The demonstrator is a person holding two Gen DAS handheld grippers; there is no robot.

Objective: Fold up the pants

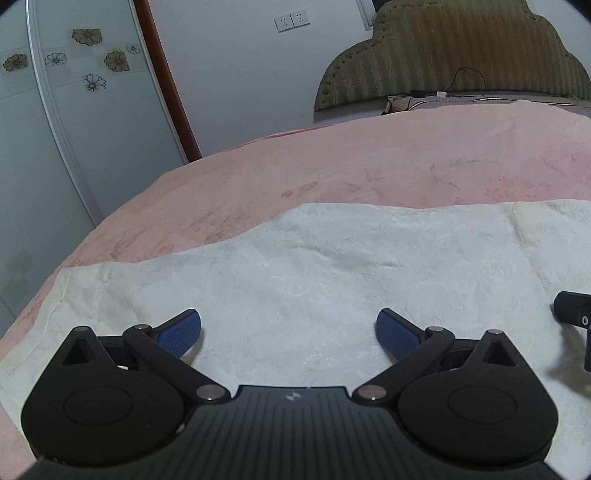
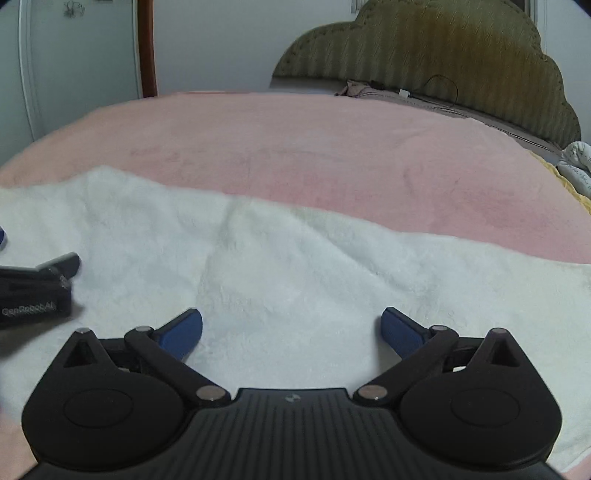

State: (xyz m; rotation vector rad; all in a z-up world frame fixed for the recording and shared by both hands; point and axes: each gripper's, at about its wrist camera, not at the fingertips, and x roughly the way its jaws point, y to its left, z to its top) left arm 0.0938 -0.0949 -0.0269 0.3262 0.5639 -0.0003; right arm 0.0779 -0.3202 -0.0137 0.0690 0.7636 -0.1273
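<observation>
Pants lie crosswise before both grippers.
The white pants [image 1: 295,266] stretch along the bed's [image 1: 332,162] near edge; left gripper [image 1: 289,334] and right gripper [image 2: 291,332] hover released above them, side by side.

Home bedroom — pink bedspread [image 1: 332,166], padded olive headboard [image 1: 461,48], flower-patterned wardrobe door [image 1: 74,92], wall sockets [image 1: 292,20]

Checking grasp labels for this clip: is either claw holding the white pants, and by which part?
Nothing is held. The left claw and right claw both stand wide open above the white pants, with no fabric between their pads.
</observation>
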